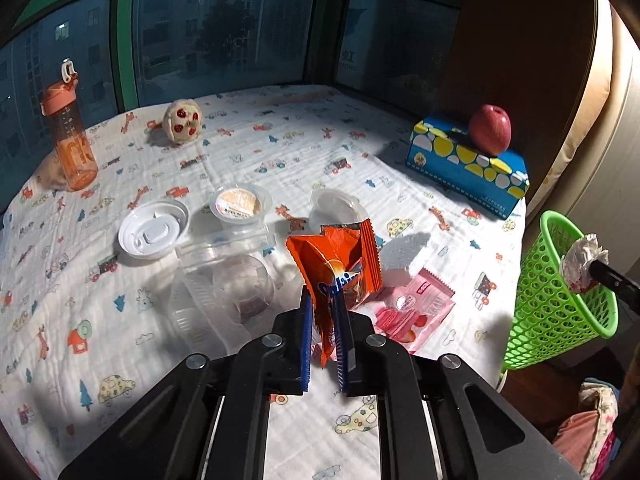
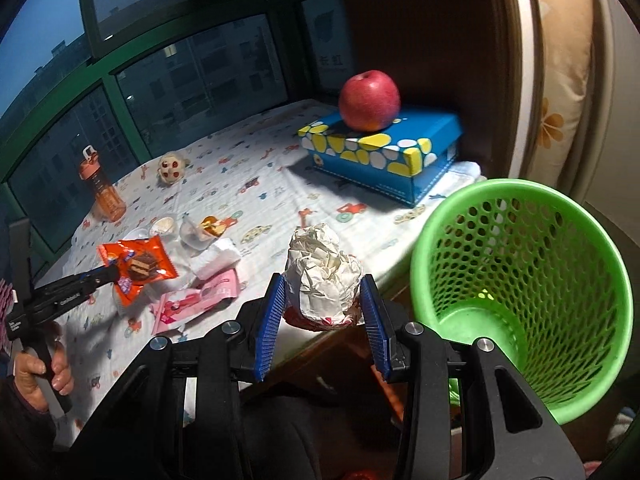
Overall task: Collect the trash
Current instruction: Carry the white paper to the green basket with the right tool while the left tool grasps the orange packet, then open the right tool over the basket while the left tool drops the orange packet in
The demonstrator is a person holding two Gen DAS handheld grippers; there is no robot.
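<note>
My left gripper (image 1: 323, 296) is shut on the lower edge of an orange snack wrapper (image 1: 340, 264), which stands upright above the printed tablecloth (image 1: 248, 148). The right wrist view shows the same wrapper (image 2: 140, 266) held out on the left gripper (image 2: 112, 274) by a person's hand (image 2: 44, 372). My right gripper (image 2: 323, 284) is shut on a crumpled white paper ball (image 2: 324, 272), just left of the green mesh basket (image 2: 540, 272) beyond the table edge. From the left wrist camera, the paper ball (image 1: 582, 258) hangs over the basket rim (image 1: 560, 224).
A pink wrapper (image 1: 412, 308), folded white tissue (image 1: 404, 254), clear plastic cups (image 1: 236, 280), a white lid (image 1: 154, 230) and a sealed pudding cup (image 1: 240, 204) lie mid-table. An apple (image 1: 490, 128) sits on a blue box (image 1: 464, 164). An orange bottle (image 1: 74, 148) and plush toy (image 1: 184, 120) stand by the window.
</note>
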